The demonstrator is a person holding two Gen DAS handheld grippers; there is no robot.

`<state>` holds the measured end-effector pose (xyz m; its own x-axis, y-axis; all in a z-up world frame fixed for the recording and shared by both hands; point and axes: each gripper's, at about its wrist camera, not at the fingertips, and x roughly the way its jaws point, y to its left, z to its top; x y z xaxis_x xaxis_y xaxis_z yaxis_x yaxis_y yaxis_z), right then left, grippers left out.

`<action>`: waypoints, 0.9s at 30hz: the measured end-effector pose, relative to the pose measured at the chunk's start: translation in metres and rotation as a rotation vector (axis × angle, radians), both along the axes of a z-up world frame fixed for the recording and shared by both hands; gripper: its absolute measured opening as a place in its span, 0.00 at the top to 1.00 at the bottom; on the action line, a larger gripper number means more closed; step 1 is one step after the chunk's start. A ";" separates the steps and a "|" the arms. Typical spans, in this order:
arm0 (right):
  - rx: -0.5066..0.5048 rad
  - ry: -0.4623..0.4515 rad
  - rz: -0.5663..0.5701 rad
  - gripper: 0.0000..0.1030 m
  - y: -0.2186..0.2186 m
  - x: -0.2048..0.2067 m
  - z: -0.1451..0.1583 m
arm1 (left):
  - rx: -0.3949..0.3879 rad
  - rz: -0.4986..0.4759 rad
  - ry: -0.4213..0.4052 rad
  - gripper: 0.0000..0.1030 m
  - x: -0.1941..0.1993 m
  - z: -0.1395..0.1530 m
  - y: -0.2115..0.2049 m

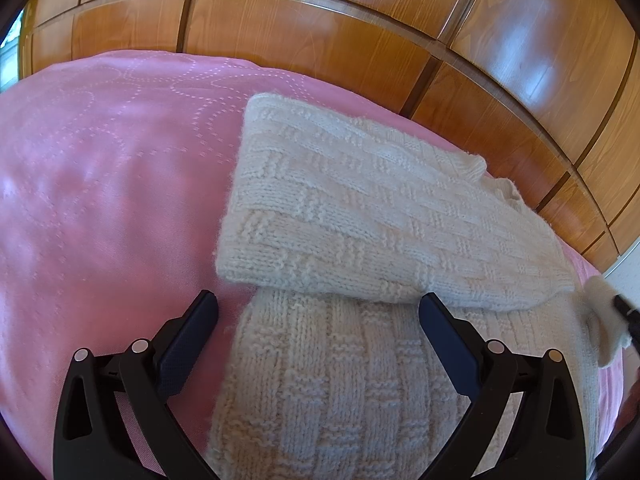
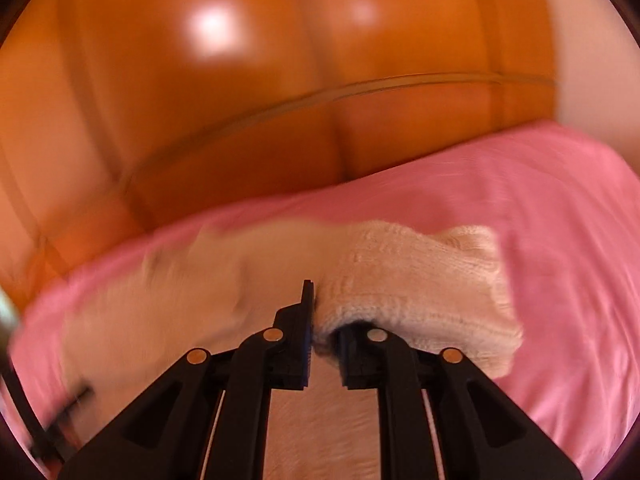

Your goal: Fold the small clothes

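Left gripper [image 1: 318, 304] hovers spread over the cream knit sweater [image 1: 360, 216]; right gripper [image 2: 320, 312] pinches its sleeve [image 2: 420, 280]. Pink bedspread [image 1: 112, 184] meets wooden wardrobe panels [image 1: 320, 36] along its far edge.

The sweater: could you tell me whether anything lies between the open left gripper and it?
Nothing visible does. The left gripper is open with its fingers either side of the sweater on the pink bedspread, nothing between. The right gripper is shut on a sweater edge; that view is blurred.
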<state>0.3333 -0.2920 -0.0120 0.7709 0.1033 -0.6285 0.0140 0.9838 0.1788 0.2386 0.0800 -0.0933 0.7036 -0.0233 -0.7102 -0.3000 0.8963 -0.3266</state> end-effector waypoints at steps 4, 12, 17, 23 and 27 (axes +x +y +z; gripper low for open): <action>-0.158 0.047 0.199 0.22 0.057 -0.008 -0.036 | -0.002 0.001 0.000 0.04 0.000 0.000 0.000; -0.203 -0.069 -0.190 0.02 0.026 -0.052 -0.037 | 0.012 0.004 0.009 0.04 0.001 0.003 -0.002; 0.045 0.000 -0.517 0.02 -0.046 -0.065 -0.058 | 0.079 -0.012 -0.017 0.05 -0.006 0.035 -0.027; 0.238 -0.003 -0.698 0.02 -0.091 -0.085 -0.074 | 0.251 -0.335 -0.179 0.05 -0.012 0.087 -0.144; 0.220 -0.032 -0.786 0.02 -0.092 -0.106 -0.070 | 0.487 -0.617 -0.242 0.05 -0.006 0.083 -0.241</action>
<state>0.2268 -0.3841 -0.0815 0.6868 -0.3571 -0.6331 0.6771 0.6310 0.3787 0.2324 -0.1615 -0.0103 0.7998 -0.1845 -0.5711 0.3220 0.9350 0.1489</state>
